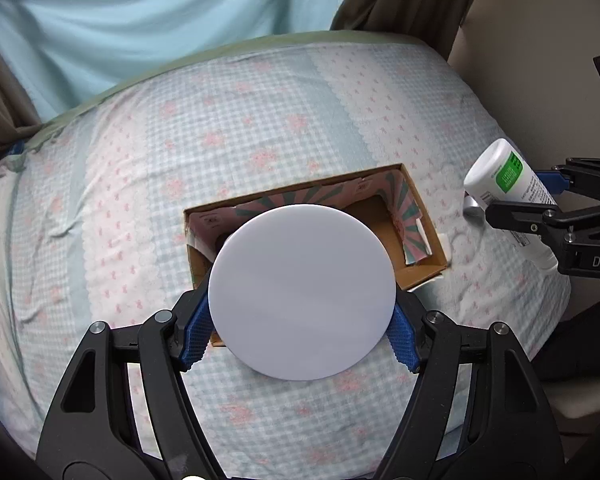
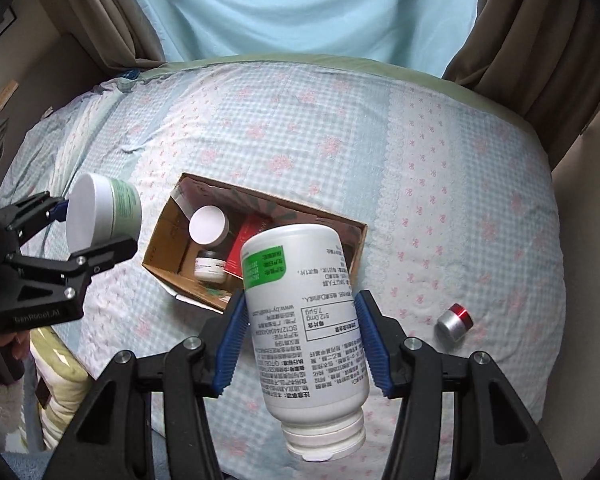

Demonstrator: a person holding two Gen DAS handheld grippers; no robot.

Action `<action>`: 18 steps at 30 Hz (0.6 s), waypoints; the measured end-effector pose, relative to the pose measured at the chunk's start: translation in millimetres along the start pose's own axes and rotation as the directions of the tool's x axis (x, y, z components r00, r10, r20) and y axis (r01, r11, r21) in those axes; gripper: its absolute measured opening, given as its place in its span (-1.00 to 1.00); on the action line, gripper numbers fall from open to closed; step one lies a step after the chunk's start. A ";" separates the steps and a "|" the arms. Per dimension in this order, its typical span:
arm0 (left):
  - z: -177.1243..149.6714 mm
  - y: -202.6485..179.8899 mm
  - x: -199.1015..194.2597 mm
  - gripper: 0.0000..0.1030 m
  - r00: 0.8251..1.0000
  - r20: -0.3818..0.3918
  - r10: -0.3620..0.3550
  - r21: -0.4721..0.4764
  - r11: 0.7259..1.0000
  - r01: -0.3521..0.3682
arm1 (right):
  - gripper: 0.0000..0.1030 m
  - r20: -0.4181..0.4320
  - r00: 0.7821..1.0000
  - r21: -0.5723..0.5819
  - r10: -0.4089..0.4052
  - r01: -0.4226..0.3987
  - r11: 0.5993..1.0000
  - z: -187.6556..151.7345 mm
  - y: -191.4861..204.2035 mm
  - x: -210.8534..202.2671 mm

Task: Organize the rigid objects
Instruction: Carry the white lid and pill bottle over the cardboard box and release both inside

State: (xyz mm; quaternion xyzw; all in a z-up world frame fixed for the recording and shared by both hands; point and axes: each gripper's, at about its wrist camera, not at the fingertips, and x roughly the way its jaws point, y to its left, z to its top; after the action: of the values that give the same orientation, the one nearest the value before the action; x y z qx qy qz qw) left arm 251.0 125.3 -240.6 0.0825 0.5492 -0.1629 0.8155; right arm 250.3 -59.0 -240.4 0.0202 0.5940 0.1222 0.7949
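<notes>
Right wrist view shows the most, so read it from the left. At the left edge the left gripper (image 2: pixel 96 226) is clenched on a white jar with a green label (image 2: pixel 104 210), held in the air just left of the cardboard box (image 2: pixel 162 240) that lies open on the bed (image 2: pixel 420 160). Inside the box lie a dark jar with a white lid (image 2: pixel 208 226), a smaller white-labelled jar (image 2: pixel 211 270) and a red packet (image 2: pixel 246 250). In the near middle the right gripper (image 2: pixel 300 344) grasps a white pill bottle (image 2: pixel 304 320), cap pointing toward the camera, above the box's near right part. Far to the right a small silver and red cap-like piece (image 2: pixel 455 321) lies loose on the bed, well apart from the box.

I judge the task a good way along: three things are boxed, two are in hand and not yet placed, and the silver piece is left to collect.

The left wrist view adds little: the jar's (image 1: pixel 302 292) round white end, clamped in the left gripper (image 1: pixel 302 322), hides most of the box (image 1: pixel 428 224), so its contents cannot be seen there. It shows the right gripper (image 1: pixel 532 208) and bottle (image 1: pixel 504 180) at the right, beside the box. What may be the silver piece peeps out beside them.
</notes>
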 end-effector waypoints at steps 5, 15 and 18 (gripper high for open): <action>-2.3 15.1 43.6 0.35 0.997 -0.068 -0.044 0.029 0.999 0.046 | -0.03 -0.024 0.999 0.150 0.031 -0.027 0.988 12.6 6.6 43.1; 15.2 -3.6 134.0 0.35 0.977 -0.174 -0.127 0.078 0.987 0.142 | -0.03 -0.100 0.995 0.398 0.028 0.014 0.917 12.9 -30.7 128.3; 24.5 -19.1 161.0 0.35 0.971 -0.203 -0.124 0.137 0.979 0.153 | -0.03 -0.115 0.993 0.440 0.023 0.030 0.898 13.8 -46.6 149.0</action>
State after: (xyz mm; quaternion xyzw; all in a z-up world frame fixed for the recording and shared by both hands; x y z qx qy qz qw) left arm 320.9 71.6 -378.8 0.1212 0.6164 -0.2521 0.7361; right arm 310.7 -70.0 -384.5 0.1911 0.6521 -0.0158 0.7335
